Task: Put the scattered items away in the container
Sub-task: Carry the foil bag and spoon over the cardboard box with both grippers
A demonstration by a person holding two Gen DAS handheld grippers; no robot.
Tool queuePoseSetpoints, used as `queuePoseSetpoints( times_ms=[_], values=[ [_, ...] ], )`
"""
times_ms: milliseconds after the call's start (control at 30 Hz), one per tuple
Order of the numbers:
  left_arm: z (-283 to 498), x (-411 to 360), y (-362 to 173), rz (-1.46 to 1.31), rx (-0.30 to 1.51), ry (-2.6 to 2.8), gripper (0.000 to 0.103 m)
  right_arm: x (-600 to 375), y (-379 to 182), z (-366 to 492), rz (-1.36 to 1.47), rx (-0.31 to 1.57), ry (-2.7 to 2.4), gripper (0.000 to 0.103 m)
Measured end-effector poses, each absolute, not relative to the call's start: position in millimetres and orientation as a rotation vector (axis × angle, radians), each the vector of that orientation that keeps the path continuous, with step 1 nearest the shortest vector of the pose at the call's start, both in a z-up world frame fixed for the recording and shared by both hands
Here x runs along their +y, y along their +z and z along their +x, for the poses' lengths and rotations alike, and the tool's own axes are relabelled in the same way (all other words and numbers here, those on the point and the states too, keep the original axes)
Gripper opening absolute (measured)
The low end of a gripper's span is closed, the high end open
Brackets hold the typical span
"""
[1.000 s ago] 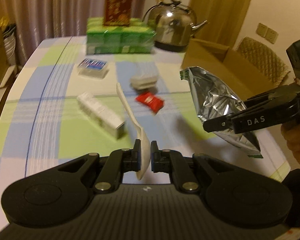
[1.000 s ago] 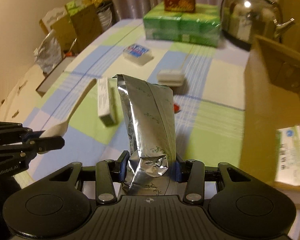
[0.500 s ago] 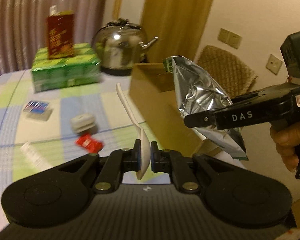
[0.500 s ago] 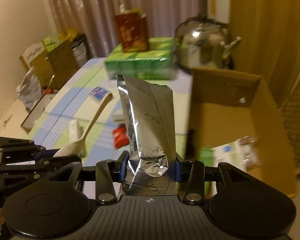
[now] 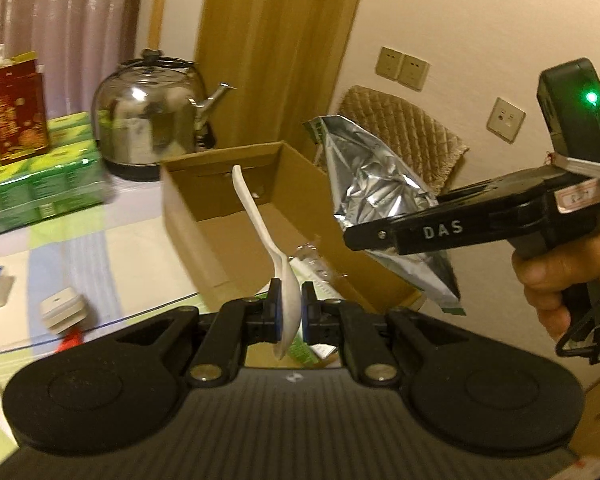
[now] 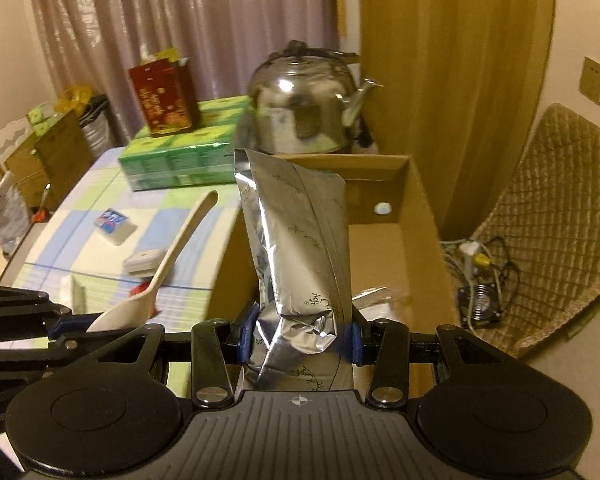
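Carry step: left gripper [image 5: 287,312] clamped on spoon [image 5: 260,232], right gripper [image 6: 302,336] clamped on foil bag [image 6: 300,248], box [image 6: 384,248] just ahead of fingertips; next, lower in and release.

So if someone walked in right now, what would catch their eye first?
Probably the crinkled silver foil pouch clamped in the right gripper, held over the open brown cardboard box. Next, the white plastic spoon pinched by its bowl in the left gripper, handle pointing up. Behind the box stands a shiny steel kettle.
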State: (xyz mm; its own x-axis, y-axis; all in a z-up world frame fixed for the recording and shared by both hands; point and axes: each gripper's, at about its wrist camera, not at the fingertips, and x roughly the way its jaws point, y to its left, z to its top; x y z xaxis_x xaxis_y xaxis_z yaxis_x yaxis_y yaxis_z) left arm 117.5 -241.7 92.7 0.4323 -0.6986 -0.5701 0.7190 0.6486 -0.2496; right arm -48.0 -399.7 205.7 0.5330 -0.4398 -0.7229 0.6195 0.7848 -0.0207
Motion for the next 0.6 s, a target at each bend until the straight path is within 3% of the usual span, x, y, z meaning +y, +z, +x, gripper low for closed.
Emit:
queuePoseSetpoints(
  times_ms=[600],
  values=[
    [141,-293,68,0.066,0.75,-0.908,0.005,-453,189,-55,0.303,0.795,-0.637,0.041]
  ],
)
